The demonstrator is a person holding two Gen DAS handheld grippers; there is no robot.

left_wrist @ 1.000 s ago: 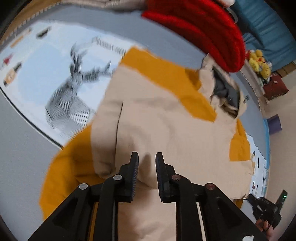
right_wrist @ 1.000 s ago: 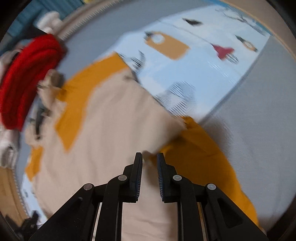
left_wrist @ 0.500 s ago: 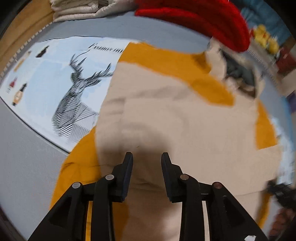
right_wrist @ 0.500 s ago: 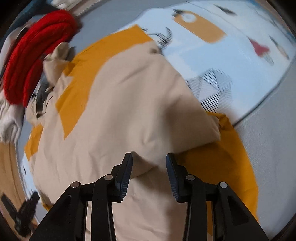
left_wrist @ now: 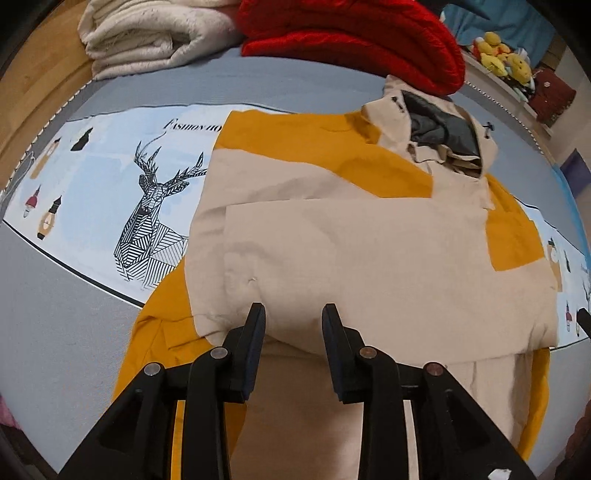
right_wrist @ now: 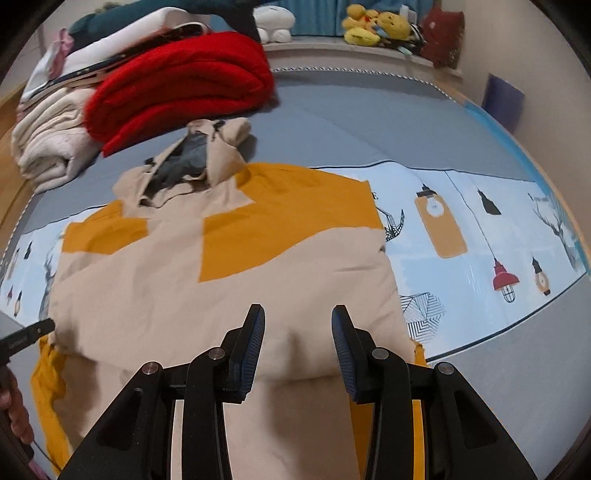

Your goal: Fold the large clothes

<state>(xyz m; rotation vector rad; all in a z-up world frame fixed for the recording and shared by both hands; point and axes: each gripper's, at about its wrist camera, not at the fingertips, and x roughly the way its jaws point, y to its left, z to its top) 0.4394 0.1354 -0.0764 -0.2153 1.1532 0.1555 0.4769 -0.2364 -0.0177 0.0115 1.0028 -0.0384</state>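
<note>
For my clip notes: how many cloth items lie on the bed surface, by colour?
Beige-and-orange hooded jacket: 1
Red folded knit: 1
Cream folded blanket: 1
White and dark pile behind the red knit: count unclear, left out
Total: 3

The beige-and-mustard hooded jacket (left_wrist: 354, 236) lay spread flat across the bed, partly over the pale blue printed band and partly over the grey. Its body was mostly beige, with mustard blocks across the shoulders and down the sides. The lower part had been turned up over the chest, leaving a straight folded edge along the near side, and a mustard strip showed beyond that edge at each side. The hood (right_wrist: 195, 162) lay open at the far end, beige outside with a dark grey lining showing, almost touching the folded red knit. The cloth lay fairly smooth, with only shallow creases.
</note>
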